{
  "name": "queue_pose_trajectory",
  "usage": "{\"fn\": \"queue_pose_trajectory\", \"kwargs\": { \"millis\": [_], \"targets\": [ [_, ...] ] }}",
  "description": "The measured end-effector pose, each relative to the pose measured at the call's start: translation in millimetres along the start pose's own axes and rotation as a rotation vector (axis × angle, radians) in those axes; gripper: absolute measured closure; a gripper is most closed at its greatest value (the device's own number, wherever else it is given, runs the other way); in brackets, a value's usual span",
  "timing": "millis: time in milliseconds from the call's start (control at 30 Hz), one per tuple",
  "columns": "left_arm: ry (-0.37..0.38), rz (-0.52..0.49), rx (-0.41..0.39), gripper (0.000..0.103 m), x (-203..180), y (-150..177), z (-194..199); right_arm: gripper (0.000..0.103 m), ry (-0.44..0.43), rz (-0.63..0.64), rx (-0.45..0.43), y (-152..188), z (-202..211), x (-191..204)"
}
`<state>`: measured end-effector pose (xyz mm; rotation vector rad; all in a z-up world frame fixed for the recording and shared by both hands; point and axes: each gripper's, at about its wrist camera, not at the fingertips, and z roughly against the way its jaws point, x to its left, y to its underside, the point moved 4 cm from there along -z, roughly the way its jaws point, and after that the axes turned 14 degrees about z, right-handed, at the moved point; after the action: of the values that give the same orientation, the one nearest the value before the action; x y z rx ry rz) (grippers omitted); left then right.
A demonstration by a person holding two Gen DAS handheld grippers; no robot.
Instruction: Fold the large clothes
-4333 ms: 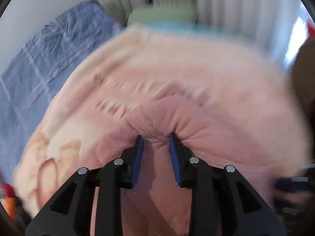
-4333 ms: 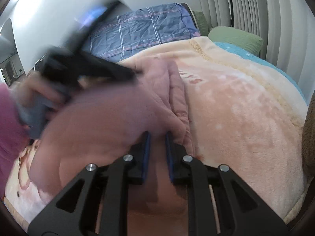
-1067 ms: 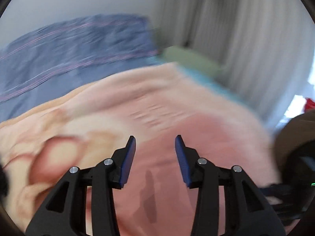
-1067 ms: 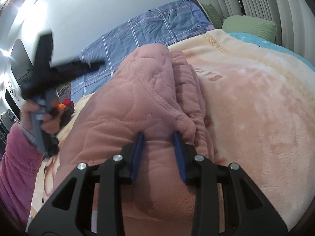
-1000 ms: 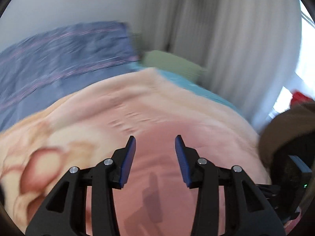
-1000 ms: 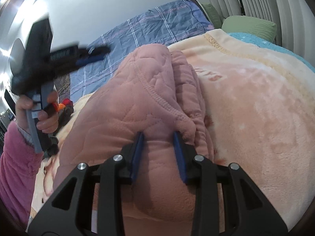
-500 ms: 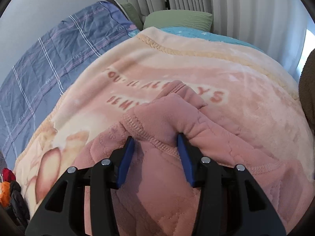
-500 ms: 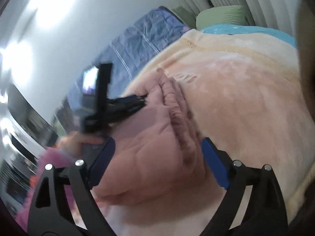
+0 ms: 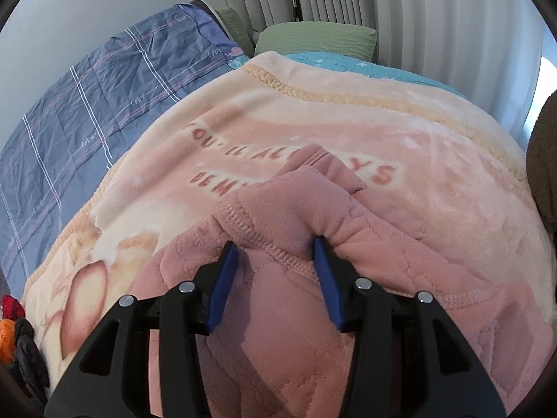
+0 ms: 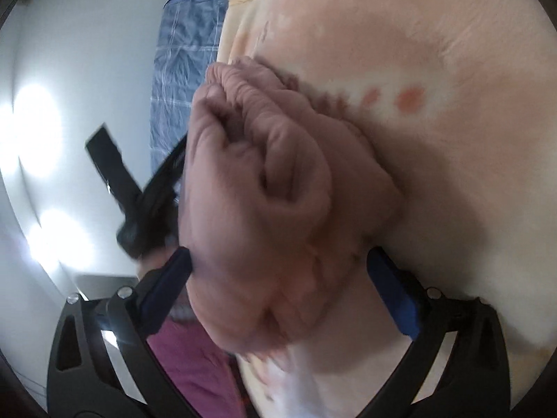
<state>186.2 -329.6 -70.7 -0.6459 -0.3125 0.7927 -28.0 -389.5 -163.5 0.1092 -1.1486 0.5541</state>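
A pink quilted fleece garment [image 9: 289,202] lies bunched on a peach blanket [image 9: 348,122] spread over the bed. My left gripper [image 9: 275,247] is pushed onto a thick fold of it. The fold fills the gap between the blue pads [image 9: 222,278], and the jaws stand as wide as they did in the air. In the rolled right wrist view, the garment [image 10: 257,174] bulges between the widely spread jaws of my right gripper [image 10: 278,271]. Those jaws are opening and the pads do not squeeze the cloth. The left gripper [image 10: 139,195] shows behind the bundle, blurred.
A blue plaid duvet [image 9: 87,104] covers the bed's left side. A green pillow [image 9: 313,38] and a teal sheet [image 9: 348,62] lie at the head, below pleated curtains. Something brown [image 9: 543,160] stands at the right edge. A magenta sleeve [image 10: 195,365] is near the right gripper.
My right gripper let go of the garment, spread its jaws wide, rolled over and sank. My left gripper came down from the air onto the garment's fold.
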Motion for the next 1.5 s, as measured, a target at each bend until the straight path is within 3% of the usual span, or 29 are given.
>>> {"fn": "queue_pose_trajectory", "kwargs": {
  "millis": [167, 300, 367, 467, 567, 667, 800, 867, 900, 967, 1067, 1133, 1167, 1200, 1267, 1400, 1500],
  "targets": [
    [0.012, 0.018, -0.009, 0.055, 3, -2, 2, 0.002, 0.030, -0.064, -0.065, -21, -15, -6],
    [0.038, 0.064, -0.042, 0.045, 13, -6, 12, 0.002, 0.065, -0.003, -0.078, -22, -20, -4],
    [0.099, 0.142, -0.065, 0.041, 29, -12, 32, 0.006, 0.056, 0.020, -0.078, -21, -17, -4],
    [0.211, 0.342, -0.140, 0.038, 78, -23, 76, 0.010, 0.048, 0.041, -0.076, -17, -15, -3],
    [0.207, 0.429, -0.186, 0.034, 132, -13, 102, 0.010, 0.040, 0.041, -0.074, -18, -17, -6],
    [0.248, 0.479, -0.134, 0.030, 165, 18, 94, 0.010, 0.039, 0.047, -0.075, -17, -18, -5],
    [0.426, 0.630, 0.055, 0.017, 173, 70, 42, 0.010, 0.045, 0.063, -0.086, -14, -18, -5],
    [0.519, 0.768, 0.035, 0.010, 182, 82, 26, 0.010, 0.051, 0.075, -0.090, -9, -15, -4],
    [0.606, 0.843, 0.054, 0.008, 182, 85, 15, 0.010, 0.058, 0.076, -0.090, -8, -14, -3],
    [0.663, 0.914, 0.095, 0.001, 178, 88, -6, 0.010, 0.064, 0.070, -0.089, -6, -14, -1],
    [0.654, 0.886, 0.079, 0.001, 167, 82, -26, 0.010, 0.083, 0.071, -0.088, -5, -15, 3],
    [0.586, 0.867, 0.076, 0.002, 160, 71, -32, 0.011, 0.116, 0.111, -0.087, -5, -17, 12],
    [0.564, 0.836, 0.056, 0.028, 156, 64, -30, 0.018, 0.134, 0.161, -0.086, -6, -17, 20],
    [0.567, 0.785, 0.032, 0.043, 147, 54, -23, 0.024, 0.136, 0.205, -0.086, -8, -16, 29],
    [0.518, 0.750, 0.003, 0.051, 139, 39, -11, 0.039, 0.131, 0.309, -0.085, -17, -10, 52],
    [0.531, 0.741, -0.078, 0.055, 135, 1, 18, 0.043, 0.072, 0.392, -0.084, -51, 4, 85],
    [0.487, 0.722, -0.121, 0.055, 133, -33, 33, 0.044, 0.065, 0.422, -0.111, -101, 9, 102]
  ]
}}
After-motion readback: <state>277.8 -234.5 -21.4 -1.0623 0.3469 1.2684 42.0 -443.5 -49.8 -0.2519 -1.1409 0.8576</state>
